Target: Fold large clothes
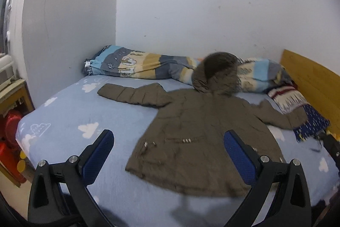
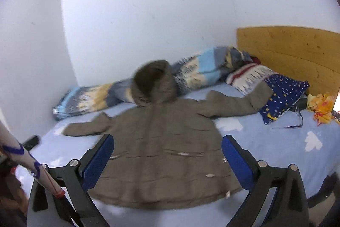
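An olive-brown hooded padded jacket (image 1: 197,133) lies spread flat, back up, on the bed, sleeves out to both sides and its fur-trimmed hood (image 1: 216,73) toward the wall. It also shows in the right wrist view (image 2: 165,148). My left gripper (image 1: 167,154) is open and empty, held above the near side of the bed in front of the jacket's hem. My right gripper (image 2: 167,159) is open and empty, above the jacket's lower part. Neither touches the jacket.
The bed has a light blue cloud-print sheet (image 1: 70,120). A striped rolled quilt (image 1: 144,65) lies along the wall. A dark blue starred pillow (image 2: 282,97) and a wooden headboard (image 2: 297,52) are at the right. A wooden side table (image 1: 12,95) and a red object (image 1: 8,133) stand at the left.
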Tool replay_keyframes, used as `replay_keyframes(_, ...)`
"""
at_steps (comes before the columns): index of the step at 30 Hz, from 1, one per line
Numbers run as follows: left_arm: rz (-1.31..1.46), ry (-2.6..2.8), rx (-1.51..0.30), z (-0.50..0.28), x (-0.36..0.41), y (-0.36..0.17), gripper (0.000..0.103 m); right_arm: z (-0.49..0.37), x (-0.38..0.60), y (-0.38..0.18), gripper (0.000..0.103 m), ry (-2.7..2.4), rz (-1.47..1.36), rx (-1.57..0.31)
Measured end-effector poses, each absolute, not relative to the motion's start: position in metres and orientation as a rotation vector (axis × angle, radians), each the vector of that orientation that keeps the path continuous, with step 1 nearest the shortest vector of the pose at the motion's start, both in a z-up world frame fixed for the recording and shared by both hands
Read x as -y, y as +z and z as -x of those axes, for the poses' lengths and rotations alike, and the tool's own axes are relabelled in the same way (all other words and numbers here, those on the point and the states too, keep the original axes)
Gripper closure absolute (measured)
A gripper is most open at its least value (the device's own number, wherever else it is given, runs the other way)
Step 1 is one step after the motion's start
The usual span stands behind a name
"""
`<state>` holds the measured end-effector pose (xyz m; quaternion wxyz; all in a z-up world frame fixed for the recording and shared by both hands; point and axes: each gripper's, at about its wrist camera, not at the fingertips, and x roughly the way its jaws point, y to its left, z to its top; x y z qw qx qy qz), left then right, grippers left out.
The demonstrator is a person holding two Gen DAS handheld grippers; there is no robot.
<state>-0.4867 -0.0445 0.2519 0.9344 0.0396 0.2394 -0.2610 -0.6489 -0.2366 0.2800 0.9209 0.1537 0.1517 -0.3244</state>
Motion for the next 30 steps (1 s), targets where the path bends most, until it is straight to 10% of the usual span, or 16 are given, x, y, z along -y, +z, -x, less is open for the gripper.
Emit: replay_keyframes(30, -0.19, -0.528, -0.521, 0.517, 0.043, 0.249, 0.0, 0.647, 0.161, 0.295, 0.0, -0.555, -0.205, -0.364)
